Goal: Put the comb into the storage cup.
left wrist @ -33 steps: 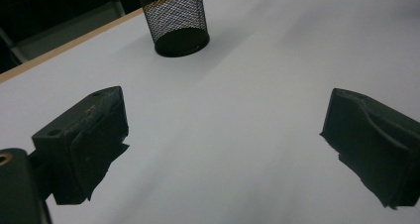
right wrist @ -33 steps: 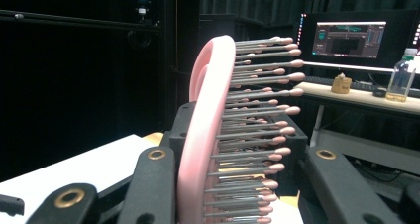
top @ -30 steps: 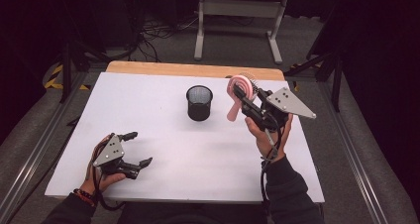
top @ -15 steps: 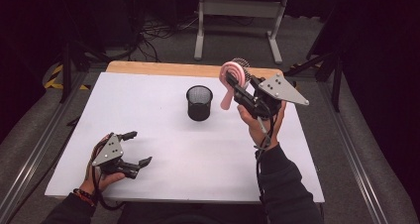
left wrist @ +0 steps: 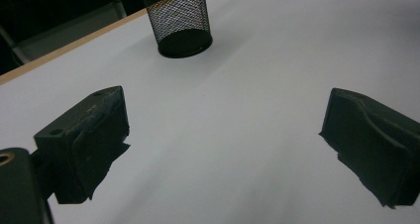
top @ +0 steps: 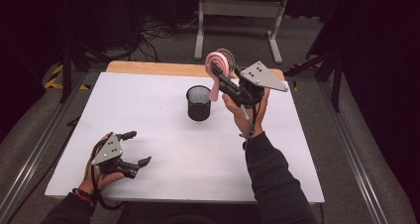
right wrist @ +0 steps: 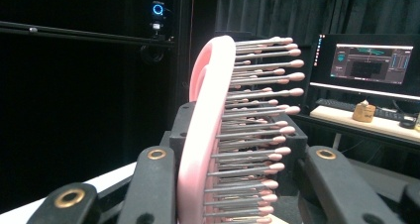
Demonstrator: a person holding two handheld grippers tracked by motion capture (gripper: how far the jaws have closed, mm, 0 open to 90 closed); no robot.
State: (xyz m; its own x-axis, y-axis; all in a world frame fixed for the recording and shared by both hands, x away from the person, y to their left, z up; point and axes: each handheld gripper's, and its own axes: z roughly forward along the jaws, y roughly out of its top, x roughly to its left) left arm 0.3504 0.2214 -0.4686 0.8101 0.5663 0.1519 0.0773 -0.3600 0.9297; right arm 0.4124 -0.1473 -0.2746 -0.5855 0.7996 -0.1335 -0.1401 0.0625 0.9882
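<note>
My right fingers (top: 221,79) hold the pink brush (top: 218,65) up beside the cup (top: 198,102). My left fingers (top: 134,148) rest wide open on the desk (top: 163,149). Next, I think I must lower it in.

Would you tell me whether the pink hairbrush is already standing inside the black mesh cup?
No, the pink hairbrush is held up in the right gripper, above and beside the black mesh cup.

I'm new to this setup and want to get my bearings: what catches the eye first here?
First the pink hairbrush, held up in the air by the right hand-held gripper above the far right of the white table, bristles bare. Next the black mesh cup standing upright near the table's middle, just left of the brush. The left hand-held gripper rests open and empty at the near left edge.
</note>
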